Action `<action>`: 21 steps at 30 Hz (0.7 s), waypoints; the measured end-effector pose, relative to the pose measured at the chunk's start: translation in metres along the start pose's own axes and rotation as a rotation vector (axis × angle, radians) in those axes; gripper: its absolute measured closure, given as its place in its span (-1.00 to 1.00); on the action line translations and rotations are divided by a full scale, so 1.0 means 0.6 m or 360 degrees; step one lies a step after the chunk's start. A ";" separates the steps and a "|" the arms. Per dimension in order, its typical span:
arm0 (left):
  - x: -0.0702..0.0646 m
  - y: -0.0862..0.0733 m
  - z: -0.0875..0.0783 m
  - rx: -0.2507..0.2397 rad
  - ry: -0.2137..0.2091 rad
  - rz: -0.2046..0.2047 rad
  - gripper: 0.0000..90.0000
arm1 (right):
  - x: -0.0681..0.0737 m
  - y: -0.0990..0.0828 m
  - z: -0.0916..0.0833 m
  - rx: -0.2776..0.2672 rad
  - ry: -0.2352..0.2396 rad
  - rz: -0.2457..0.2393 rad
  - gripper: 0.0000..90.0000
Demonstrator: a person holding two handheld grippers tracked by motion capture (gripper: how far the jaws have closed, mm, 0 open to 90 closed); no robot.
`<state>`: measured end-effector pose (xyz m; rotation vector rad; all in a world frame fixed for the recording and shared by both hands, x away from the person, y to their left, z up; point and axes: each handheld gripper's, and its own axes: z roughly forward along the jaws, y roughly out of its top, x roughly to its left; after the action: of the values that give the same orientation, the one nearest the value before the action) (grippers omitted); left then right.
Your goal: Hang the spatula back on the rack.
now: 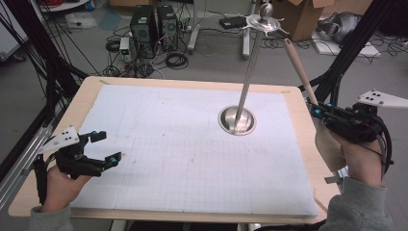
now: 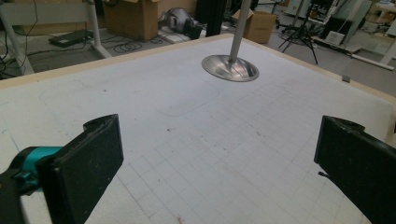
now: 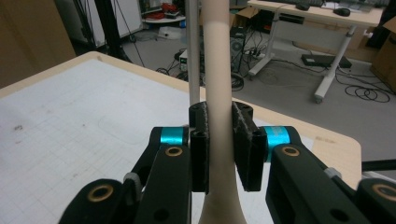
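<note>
A metal stand (image 1: 248, 77) with a round dish base (image 1: 236, 120) rises from the table's far right, and a star of hooks (image 1: 265, 23) crowns its pole. My right gripper (image 1: 317, 111) is shut on a pale wooden utensil (image 1: 299, 67) at the table's right edge. The handle slants up toward the hooks and the broad end (image 1: 328, 147) hangs below the hand. In the right gripper view the gripper (image 3: 219, 140) clamps the handle (image 3: 218, 70), with the pole (image 3: 192, 56) just behind. My left gripper (image 1: 107, 147) rests open and holds nothing at the near left; its view shows the gripper (image 2: 219, 163) facing the base (image 2: 229, 68).
A white gridded mat (image 1: 183, 144) covers the wooden table (image 1: 86, 89). Beyond the far edge the floor holds computer towers (image 1: 154, 24), tangled cables and cardboard boxes (image 1: 305, 14). Black frame bars (image 1: 351, 43) stand at the right.
</note>
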<state>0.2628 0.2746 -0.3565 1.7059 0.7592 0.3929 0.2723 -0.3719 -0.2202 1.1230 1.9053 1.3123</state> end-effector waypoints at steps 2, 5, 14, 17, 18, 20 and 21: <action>0.001 0.000 0.000 -0.0001 0.0001 0.0000 -0.96 | -0.001 0.002 -0.001 -0.0008 0.0007 0.0009 0.74; 0.001 -0.001 0.000 0.0002 0.0002 -0.0003 -0.96 | -0.004 0.004 -0.002 -0.0017 0.0005 0.0017 0.74; 0.002 -0.002 0.000 0.0003 0.0004 -0.0008 -0.96 | -0.011 0.010 -0.001 -0.0048 0.0018 0.0050 0.74; 0.004 -0.003 -0.001 0.0005 0.0009 -0.0006 -0.96 | -0.013 0.012 0.002 -0.0046 0.0023 0.0057 0.74; 0.004 -0.003 -0.002 0.0003 0.0010 -0.0009 -0.96 | -0.013 0.013 0.003 -0.0051 0.0025 0.0063 0.74; 0.004 -0.003 -0.003 -0.0001 0.0005 -0.0014 -0.96 | -0.014 0.014 0.005 -0.0060 0.0026 0.0067 0.74; 0.004 -0.003 -0.003 -0.0005 0.0010 -0.0016 -0.96 | -0.015 0.014 0.005 -0.0063 0.0026 0.0072 0.74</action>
<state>0.2629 0.2780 -0.3578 1.6983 0.7710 0.3924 0.2821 -0.3770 -0.2137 1.1452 1.8676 1.3817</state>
